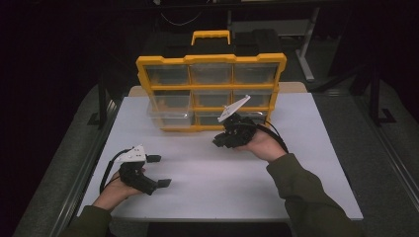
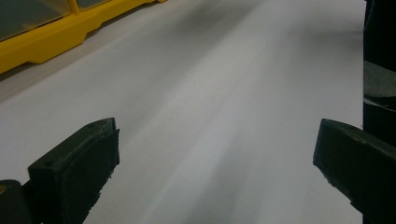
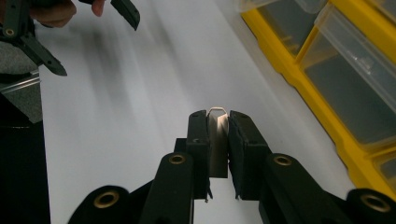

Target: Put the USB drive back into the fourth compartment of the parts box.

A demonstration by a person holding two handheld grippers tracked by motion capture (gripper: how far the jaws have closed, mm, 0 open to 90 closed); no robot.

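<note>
The right gripper (image 3: 218,135) clamps a small white piece (image 3: 217,140) between its jaws above the white desk (image 1: 207,187), near the yellow drawer organizer (image 1: 211,94). The left gripper's (image 1: 159,171) jaws stand wide, holding nothing.

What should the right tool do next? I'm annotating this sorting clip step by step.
Probably carry the small white piece toward the pulled-out drawer of the yellow organizer: the right tool is shut on it above the table, while the left tool rests open.
</note>
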